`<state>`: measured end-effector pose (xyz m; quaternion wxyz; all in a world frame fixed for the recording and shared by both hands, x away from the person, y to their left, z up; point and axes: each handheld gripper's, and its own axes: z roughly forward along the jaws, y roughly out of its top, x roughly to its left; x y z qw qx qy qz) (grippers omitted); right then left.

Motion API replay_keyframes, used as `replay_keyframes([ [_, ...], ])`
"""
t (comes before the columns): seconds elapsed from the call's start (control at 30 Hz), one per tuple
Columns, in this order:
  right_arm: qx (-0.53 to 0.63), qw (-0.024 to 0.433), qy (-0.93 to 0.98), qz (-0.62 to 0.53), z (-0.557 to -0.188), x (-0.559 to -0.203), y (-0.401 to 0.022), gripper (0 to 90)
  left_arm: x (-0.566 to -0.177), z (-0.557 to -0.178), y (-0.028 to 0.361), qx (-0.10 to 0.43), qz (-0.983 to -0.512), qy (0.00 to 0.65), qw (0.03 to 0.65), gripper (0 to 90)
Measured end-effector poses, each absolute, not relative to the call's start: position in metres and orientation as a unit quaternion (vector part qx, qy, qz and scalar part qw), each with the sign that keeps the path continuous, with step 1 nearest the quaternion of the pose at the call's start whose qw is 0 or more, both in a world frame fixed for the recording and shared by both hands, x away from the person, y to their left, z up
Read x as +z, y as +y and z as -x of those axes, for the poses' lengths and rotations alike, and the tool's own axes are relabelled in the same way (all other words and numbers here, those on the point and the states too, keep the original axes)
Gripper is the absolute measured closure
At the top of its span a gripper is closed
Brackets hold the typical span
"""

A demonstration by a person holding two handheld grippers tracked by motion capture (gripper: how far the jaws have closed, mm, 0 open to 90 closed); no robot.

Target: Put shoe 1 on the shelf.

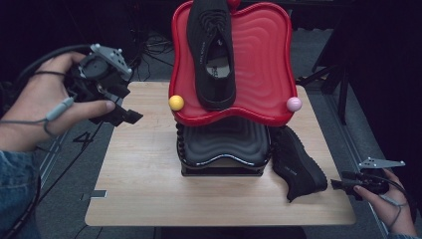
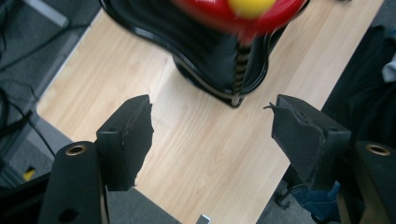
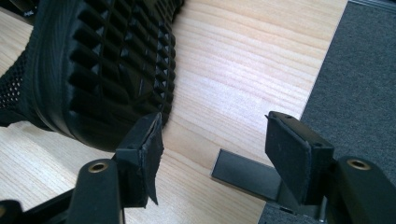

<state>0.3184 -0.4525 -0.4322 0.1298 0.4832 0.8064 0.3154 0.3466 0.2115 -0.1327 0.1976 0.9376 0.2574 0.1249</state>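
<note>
On the wooden tabletop (image 1: 149, 189) stands a two-level rack: a red tray (image 1: 263, 59) on top and a black tray (image 1: 224, 144) under it. One black shoe (image 1: 211, 55) lies on the red tray; its toe is cut off by the far edge of the high view. A second black shoe (image 1: 297, 164) leans on its side against the right of the black tray, sole facing right.

The right gripper (image 1: 343, 184) is at the near right corner, just beside the heel of this shoe. Its fingers (image 3: 140, 154) are wide open and hold nothing; one finger is very close to the ribbed sole (image 3: 112, 70), but contact cannot be judged.

The left gripper (image 1: 122, 112) hovers at the far left edge, fingers (image 2: 126, 140) also wide open and empty. A yellow ball (image 1: 176, 102) and a pink ball (image 1: 293, 104) sit on the red tray's near corners.
</note>
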Motion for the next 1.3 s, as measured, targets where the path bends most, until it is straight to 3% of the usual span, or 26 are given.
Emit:
replay_keyframes([
  [0.33,0.304,0.134,0.810,-0.483,-0.322,-0.429,-0.454,37.5,-0.205,-0.362,0.224,0.093,-0.933,0.287,0.197,29.3],
  [0.97,0.281,0.140,0.823,-0.472,-0.325,-0.412,-0.450,37.2,-0.284,-0.356,0.239,0.091,-0.917,0.329,0.207,28.8],
  [1.3,0.273,0.134,0.827,-0.474,-0.330,-0.400,-0.445,37.2,-0.325,-0.354,0.241,0.055,-0.916,0.343,0.201,28.3],
])
